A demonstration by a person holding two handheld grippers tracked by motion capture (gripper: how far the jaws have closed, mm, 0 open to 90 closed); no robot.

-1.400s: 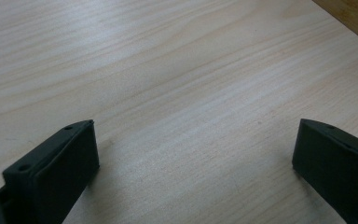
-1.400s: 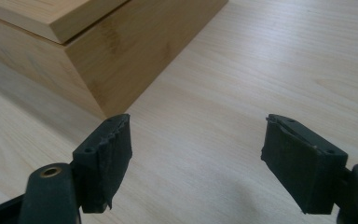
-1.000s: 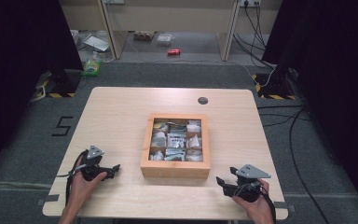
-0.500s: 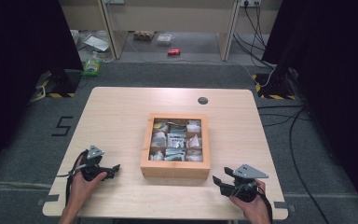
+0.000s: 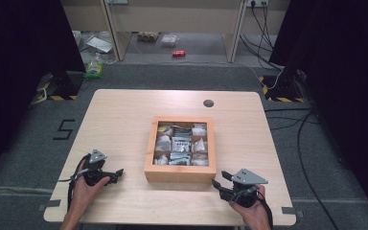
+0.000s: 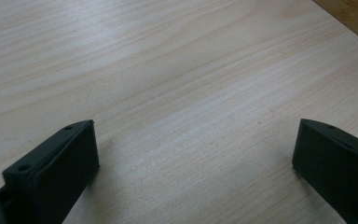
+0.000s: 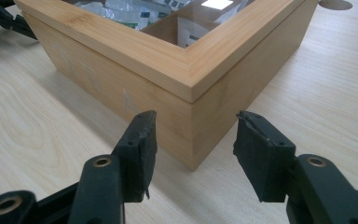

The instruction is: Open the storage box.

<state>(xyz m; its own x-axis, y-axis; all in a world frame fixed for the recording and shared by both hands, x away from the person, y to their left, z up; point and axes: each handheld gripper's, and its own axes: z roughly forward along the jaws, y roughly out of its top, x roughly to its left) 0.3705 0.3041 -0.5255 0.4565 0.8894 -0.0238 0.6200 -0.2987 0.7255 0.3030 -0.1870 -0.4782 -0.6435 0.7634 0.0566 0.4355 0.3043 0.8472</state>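
Observation:
A square wooden box with compartments full of small packets sits mid-table. My right gripper lies on the table just off the box's near right corner. In the right gripper view that corner stands just ahead of the gap of my right gripper. Its jaws have just been closing, stand about half apart, and the pads touch nothing. My left gripper rests open on bare tabletop left of the box, with nothing between its jaws.
A round grey grommet sits in the table behind the box. The table's front edge runs close under both hands. Cables trail on the floor at right, and a red can lies on the floor beyond.
My right gripper has crept a little left toward the box's corner and its jaws have narrowed. The left hand and gripper have not moved.

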